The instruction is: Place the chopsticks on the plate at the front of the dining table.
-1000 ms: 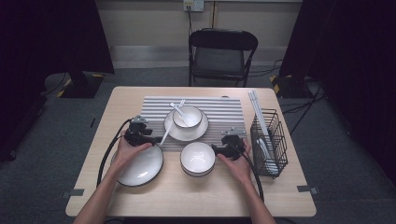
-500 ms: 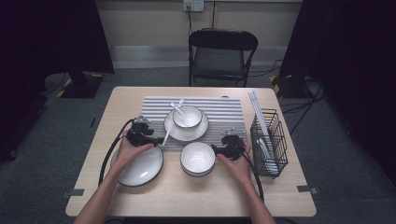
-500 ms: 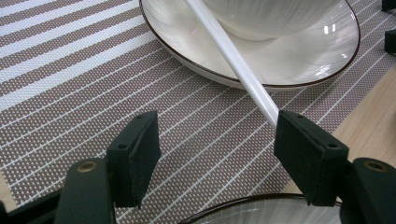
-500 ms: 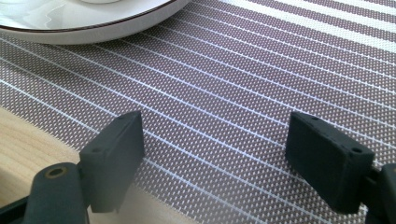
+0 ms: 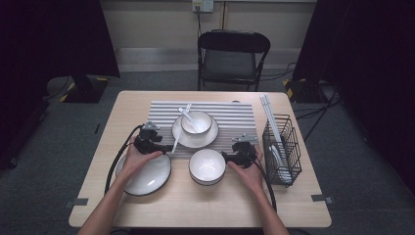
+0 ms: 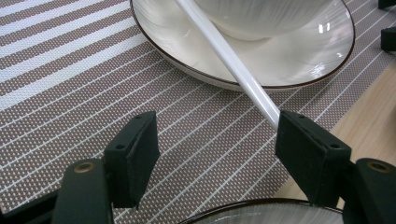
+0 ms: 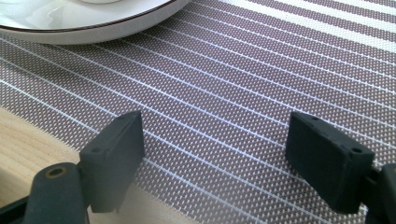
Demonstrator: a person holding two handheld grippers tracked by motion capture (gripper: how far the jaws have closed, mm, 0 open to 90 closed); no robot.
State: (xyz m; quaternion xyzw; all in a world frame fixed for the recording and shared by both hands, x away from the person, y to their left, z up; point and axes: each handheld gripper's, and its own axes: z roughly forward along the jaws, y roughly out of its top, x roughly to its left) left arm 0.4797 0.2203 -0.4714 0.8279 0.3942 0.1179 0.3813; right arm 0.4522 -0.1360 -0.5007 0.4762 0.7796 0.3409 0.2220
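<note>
My left gripper [image 5: 164,147] [image 6: 215,140] stands open low over the striped placemat [image 5: 235,115], between the front plate [image 5: 147,177] and the plate [image 5: 195,139] [image 6: 299,60] that carries a bowl [image 5: 196,122] and a spoon [image 5: 186,113]. Its jaws have just been opening. A white chopstick [image 5: 176,140] [image 6: 229,56] leans on that plate's rim, and its lower end lies against the inside of one jaw, unpressed. My right gripper [image 5: 226,156] [image 7: 215,144] is open over the mat's near edge, beside an empty bowl [image 5: 207,166], with nothing between its jaws.
A black wire basket [image 5: 281,147] with white utensils stands at the table's right edge, with long white sticks [image 5: 268,110] lying behind it. A folding chair [image 5: 232,58] stands beyond the table's far side. Bare wood lies along the near edge.
</note>
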